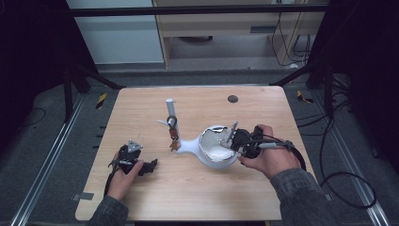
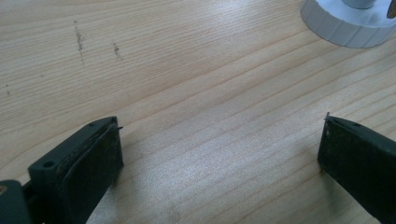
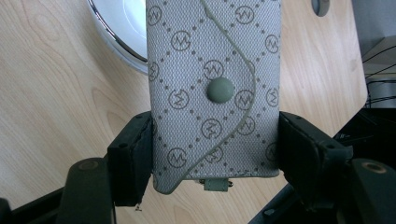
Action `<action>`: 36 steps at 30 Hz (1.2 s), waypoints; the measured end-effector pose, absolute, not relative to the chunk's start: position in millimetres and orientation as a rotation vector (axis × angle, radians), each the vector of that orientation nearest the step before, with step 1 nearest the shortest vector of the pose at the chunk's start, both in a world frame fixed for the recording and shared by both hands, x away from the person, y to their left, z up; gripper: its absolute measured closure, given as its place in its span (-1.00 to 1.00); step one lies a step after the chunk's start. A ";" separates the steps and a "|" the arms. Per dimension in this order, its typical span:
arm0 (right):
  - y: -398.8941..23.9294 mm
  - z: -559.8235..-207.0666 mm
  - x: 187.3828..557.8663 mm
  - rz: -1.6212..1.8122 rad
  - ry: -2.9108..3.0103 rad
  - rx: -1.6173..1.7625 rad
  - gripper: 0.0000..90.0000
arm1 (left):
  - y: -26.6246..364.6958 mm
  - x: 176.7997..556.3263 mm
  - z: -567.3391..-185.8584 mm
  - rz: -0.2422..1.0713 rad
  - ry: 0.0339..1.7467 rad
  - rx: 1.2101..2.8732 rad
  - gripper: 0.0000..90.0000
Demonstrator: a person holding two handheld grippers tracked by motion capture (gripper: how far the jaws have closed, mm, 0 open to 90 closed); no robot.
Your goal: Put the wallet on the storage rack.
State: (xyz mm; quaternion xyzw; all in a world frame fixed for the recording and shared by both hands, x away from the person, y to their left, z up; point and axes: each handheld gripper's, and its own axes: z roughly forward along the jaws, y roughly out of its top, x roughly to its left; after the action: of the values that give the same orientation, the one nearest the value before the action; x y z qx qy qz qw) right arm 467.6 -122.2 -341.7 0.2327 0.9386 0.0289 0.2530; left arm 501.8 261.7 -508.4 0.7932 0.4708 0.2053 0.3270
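On the pale wood table [image 1: 141, 188], the right gripper [image 3: 215, 154] clamps a monogrammed key pouch [image 3: 212, 93], long axis pointing ahead over the white bowl [image 1: 216, 153]; the left gripper [image 2: 219, 154] rests agape, farther off.

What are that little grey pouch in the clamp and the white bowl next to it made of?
The pouch looks like woven or coated canvas: a fine matte weave printed with a repeating monogram, a stitched flap and a dull press stud. The right gripper clamps it. The white bowl seems glazed ceramic or glossy plastic, with a smooth rim that catches light; I can't tell which.
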 end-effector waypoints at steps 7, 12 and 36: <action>-109.9 -356.8 475.0 0.052 2.578 0.606 -0.30 | 261.6 501.9 -508.4 0.538 1.231 2.078 -1.00; -101.0 -362.8 477.3 0.038 2.603 0.598 -0.30 | 261.6 502.0 -508.4 0.537 1.231 2.079 -1.00; -79.3 -376.0 489.5 -0.013 2.651 0.567 -0.30 | 261.3 502.1 -508.4 0.533 1.221 2.083 -1.00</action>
State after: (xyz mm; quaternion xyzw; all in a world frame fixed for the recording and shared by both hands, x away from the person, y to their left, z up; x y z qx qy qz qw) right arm 489.5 -79.3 -376.0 0.2043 0.9553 -0.0046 0.2138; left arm 502.1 261.3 -508.4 0.7956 0.4665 0.2038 0.3284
